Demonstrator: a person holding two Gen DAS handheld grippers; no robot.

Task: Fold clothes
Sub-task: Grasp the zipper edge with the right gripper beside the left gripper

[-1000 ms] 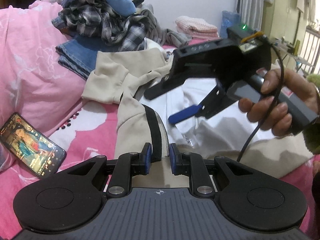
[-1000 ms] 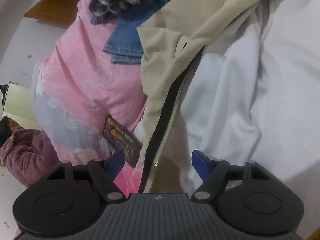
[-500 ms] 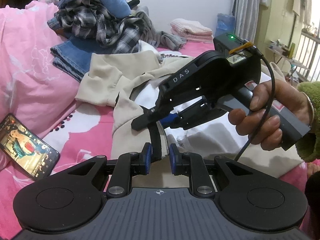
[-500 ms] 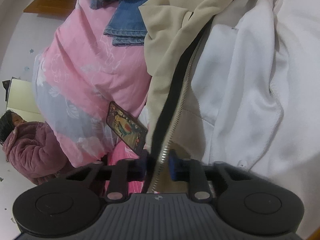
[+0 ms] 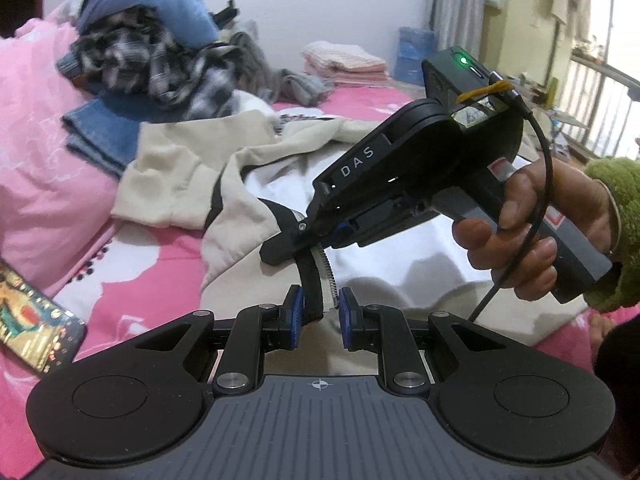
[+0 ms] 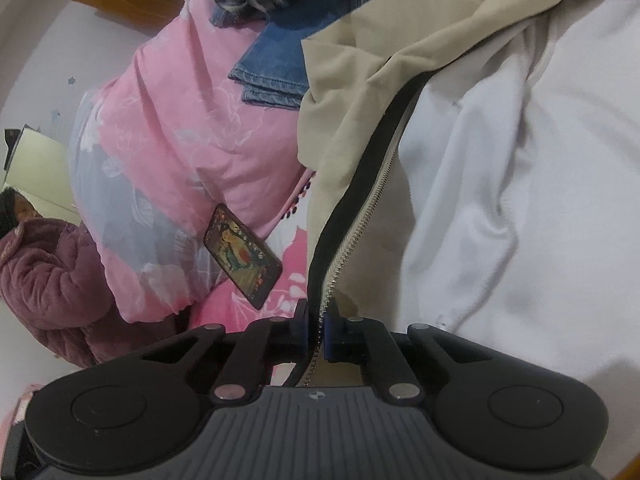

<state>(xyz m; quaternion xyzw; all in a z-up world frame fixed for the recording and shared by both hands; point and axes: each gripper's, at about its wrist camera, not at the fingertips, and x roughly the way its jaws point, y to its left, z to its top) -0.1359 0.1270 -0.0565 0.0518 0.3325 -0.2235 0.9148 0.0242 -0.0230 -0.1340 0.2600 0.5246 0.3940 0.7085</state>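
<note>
Left wrist view: sitting low over the bed (image 5: pixel 132 280), looking level across it toward the far wall, close behind the jacket's zipper edge (image 5: pixel 320 280). Right wrist view: looking steeply down from above, very near the same zipper edge (image 6: pixel 352 236). Sharing the beige jacket (image 5: pixel 180 176), folded jeans (image 6: pixel 276 68) and phone (image 6: pixel 242 256).

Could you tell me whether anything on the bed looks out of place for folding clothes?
Yes: a phone with its screen lit lies on the pink bedding, just left of the beige jacket both grippers are pinching by its zipper edge.
</note>
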